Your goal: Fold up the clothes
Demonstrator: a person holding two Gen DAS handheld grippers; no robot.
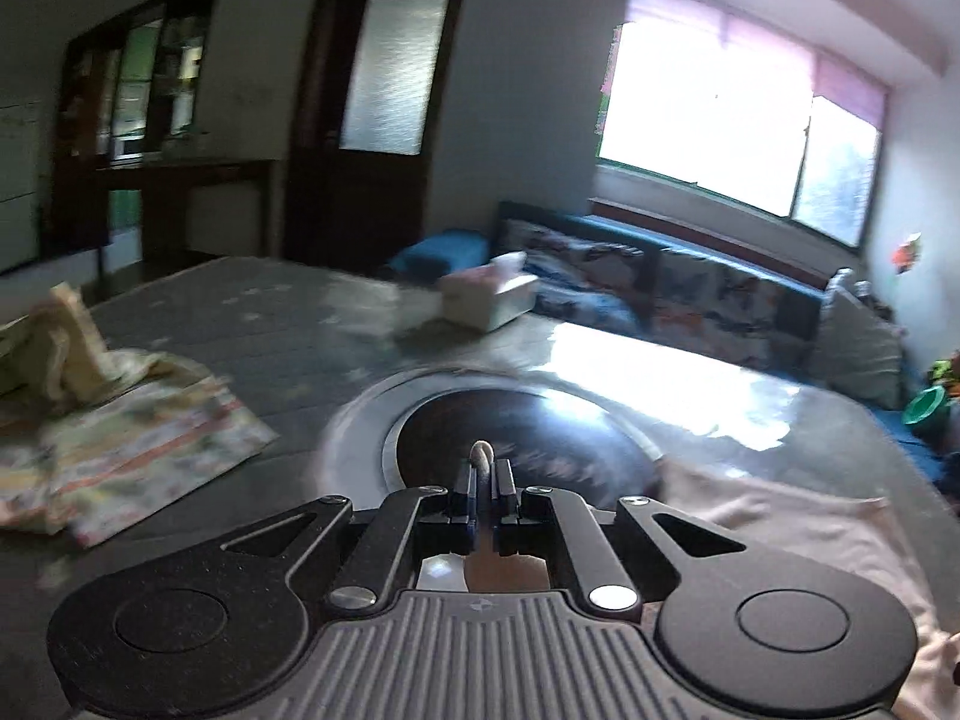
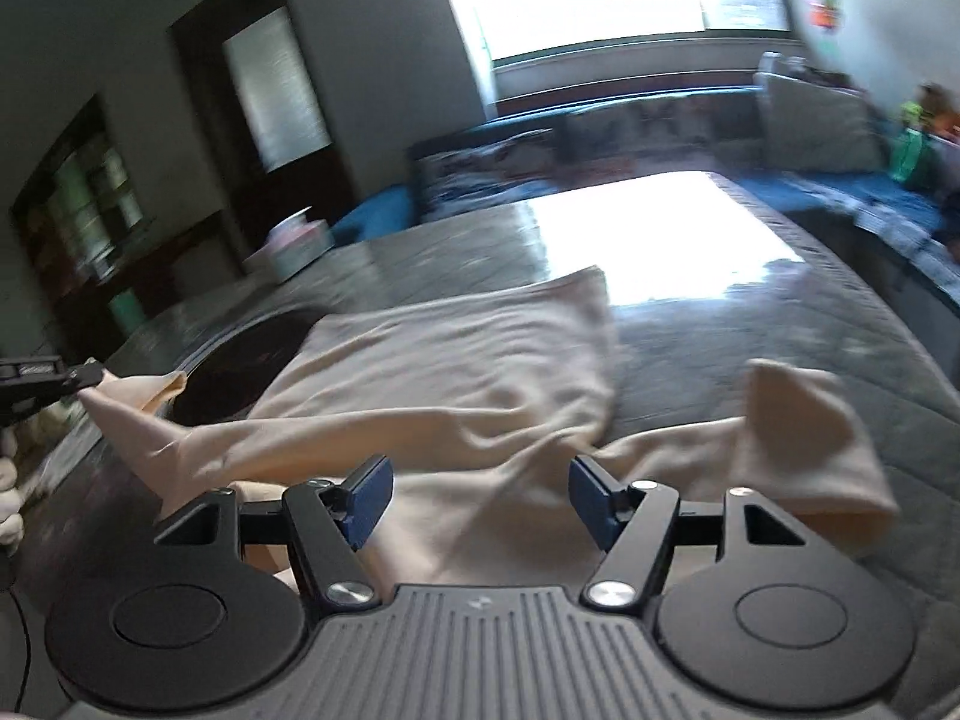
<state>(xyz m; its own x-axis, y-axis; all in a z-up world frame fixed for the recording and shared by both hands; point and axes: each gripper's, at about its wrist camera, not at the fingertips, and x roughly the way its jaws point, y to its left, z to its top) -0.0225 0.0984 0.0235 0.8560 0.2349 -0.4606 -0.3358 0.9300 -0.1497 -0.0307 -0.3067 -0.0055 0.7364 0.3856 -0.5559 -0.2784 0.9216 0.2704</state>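
A pale pink garment (image 2: 468, 348) lies spread and rumpled across the grey table (image 2: 750, 348). Its near edge runs under my right gripper (image 2: 480, 498), which stands open, and nothing is pinched between its blue pads (image 2: 369, 498). A sleeve-like end (image 2: 810, 438) sticks up at the right. My left gripper (image 1: 482, 474) is shut on a small fold of the pink garment (image 1: 482, 453). In the right wrist view the left gripper (image 2: 84, 381) holds a stretched corner of the cloth at the far left, lifted off the table.
A round dark inset (image 1: 522, 450) sits in the table's middle, partly under the garment. A pile of floral clothes (image 1: 120, 438) lies at the left. A tissue box (image 1: 489, 297) stands at the far edge. Behind are a sofa (image 1: 690, 288) and a bright window. A gloved hand (image 2: 9, 498) shows at the left.
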